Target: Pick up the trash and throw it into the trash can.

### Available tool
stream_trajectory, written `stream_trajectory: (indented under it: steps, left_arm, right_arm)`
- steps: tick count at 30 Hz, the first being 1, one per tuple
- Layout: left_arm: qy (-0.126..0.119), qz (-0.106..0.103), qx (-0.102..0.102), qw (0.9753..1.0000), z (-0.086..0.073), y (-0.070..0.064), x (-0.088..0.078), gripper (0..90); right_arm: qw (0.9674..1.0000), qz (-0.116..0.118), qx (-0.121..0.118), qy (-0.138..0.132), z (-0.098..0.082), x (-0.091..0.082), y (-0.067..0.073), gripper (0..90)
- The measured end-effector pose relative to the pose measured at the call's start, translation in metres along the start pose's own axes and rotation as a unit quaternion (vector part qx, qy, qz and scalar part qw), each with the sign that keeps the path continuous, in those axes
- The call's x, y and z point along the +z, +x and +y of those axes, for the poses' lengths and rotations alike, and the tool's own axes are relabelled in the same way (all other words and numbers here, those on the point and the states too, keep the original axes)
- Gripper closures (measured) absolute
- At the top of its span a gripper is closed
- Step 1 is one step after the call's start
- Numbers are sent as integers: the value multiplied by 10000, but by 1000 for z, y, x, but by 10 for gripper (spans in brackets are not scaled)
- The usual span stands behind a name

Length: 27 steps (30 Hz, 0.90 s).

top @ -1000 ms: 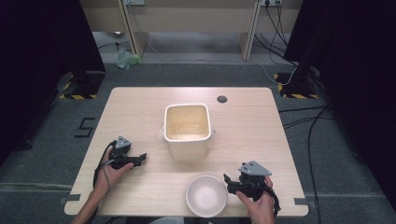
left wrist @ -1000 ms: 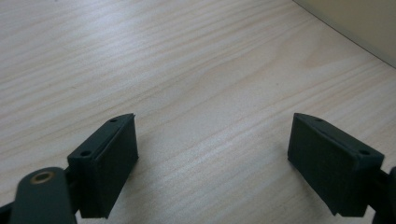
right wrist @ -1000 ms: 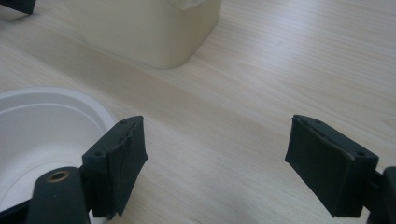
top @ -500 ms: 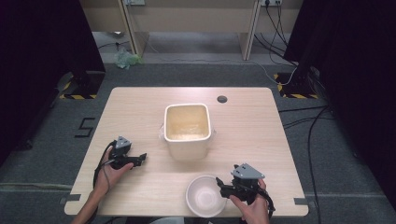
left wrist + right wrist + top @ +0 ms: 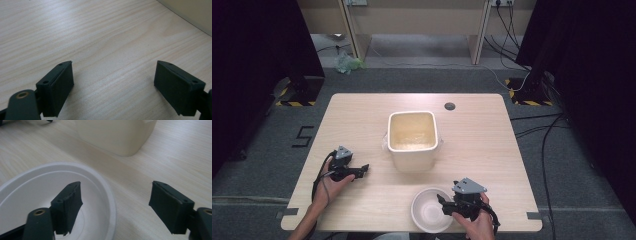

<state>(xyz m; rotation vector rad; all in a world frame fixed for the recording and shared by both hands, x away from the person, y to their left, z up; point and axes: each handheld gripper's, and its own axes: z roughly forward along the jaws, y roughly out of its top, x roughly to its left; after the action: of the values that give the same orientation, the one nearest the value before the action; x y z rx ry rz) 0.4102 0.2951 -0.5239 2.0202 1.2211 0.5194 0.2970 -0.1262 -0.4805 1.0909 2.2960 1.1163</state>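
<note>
Tub (image 5: 413, 140) near bowl (image 5: 428, 210) — perhaps not touching.

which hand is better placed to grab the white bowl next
Right. The right claw straddles the white bowl rim, one jaw inside, one outside, its jaws just closing but not yet gripping. The left claw sits open over bare table, away from the bowl.

Bowl (image 5: 50, 195) cut off at frame edge

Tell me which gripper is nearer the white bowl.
Right. The right gripper straddles the white bowl rim, one jaw inside. The left gripper sits apart, across the table.
</note>
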Motion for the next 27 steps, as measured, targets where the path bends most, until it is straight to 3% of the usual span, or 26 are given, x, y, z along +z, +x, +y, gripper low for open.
stream_trajectory:
  steps: [6, 11, 16, 17, 18, 26, 27]
  left_arm:
    - [0, 0, 0, 10000, 0, 0, 0, 149]
    - [-2, 0, -1, 10000, 0, 0, 0, 149]
    - [0, 0, 1, 10000, 0, 0, 0, 149]
    - [0, 0, 1, 10000, 0, 0, 0, 149]
    - [0, 0, 0, 10000, 0, 0, 0, 149]
    - [1, -1, 1, 10000, 0, 0, 0, 149]
    - [-1, 0, 1, 10000, 0, 0, 0, 149]
  right_arm:
    - [9994, 330, -15, 102, -5, 10, 2, 365]
    - [9987, 469, -7, 193, -8, 15, 1, 409]
    - [9976, 575, 134, 368, -13, 21, -1, 518]
    - [9976, 575, 134, 368, -13, 21, -1, 518]
    - [9974, 602, 158, 366, -15, 23, -1, 577]
    - [9975, 677, 124, 185, -11, 17, 2, 662]
    - [9977, 667, 114, 48, -10, 14, 1, 770]
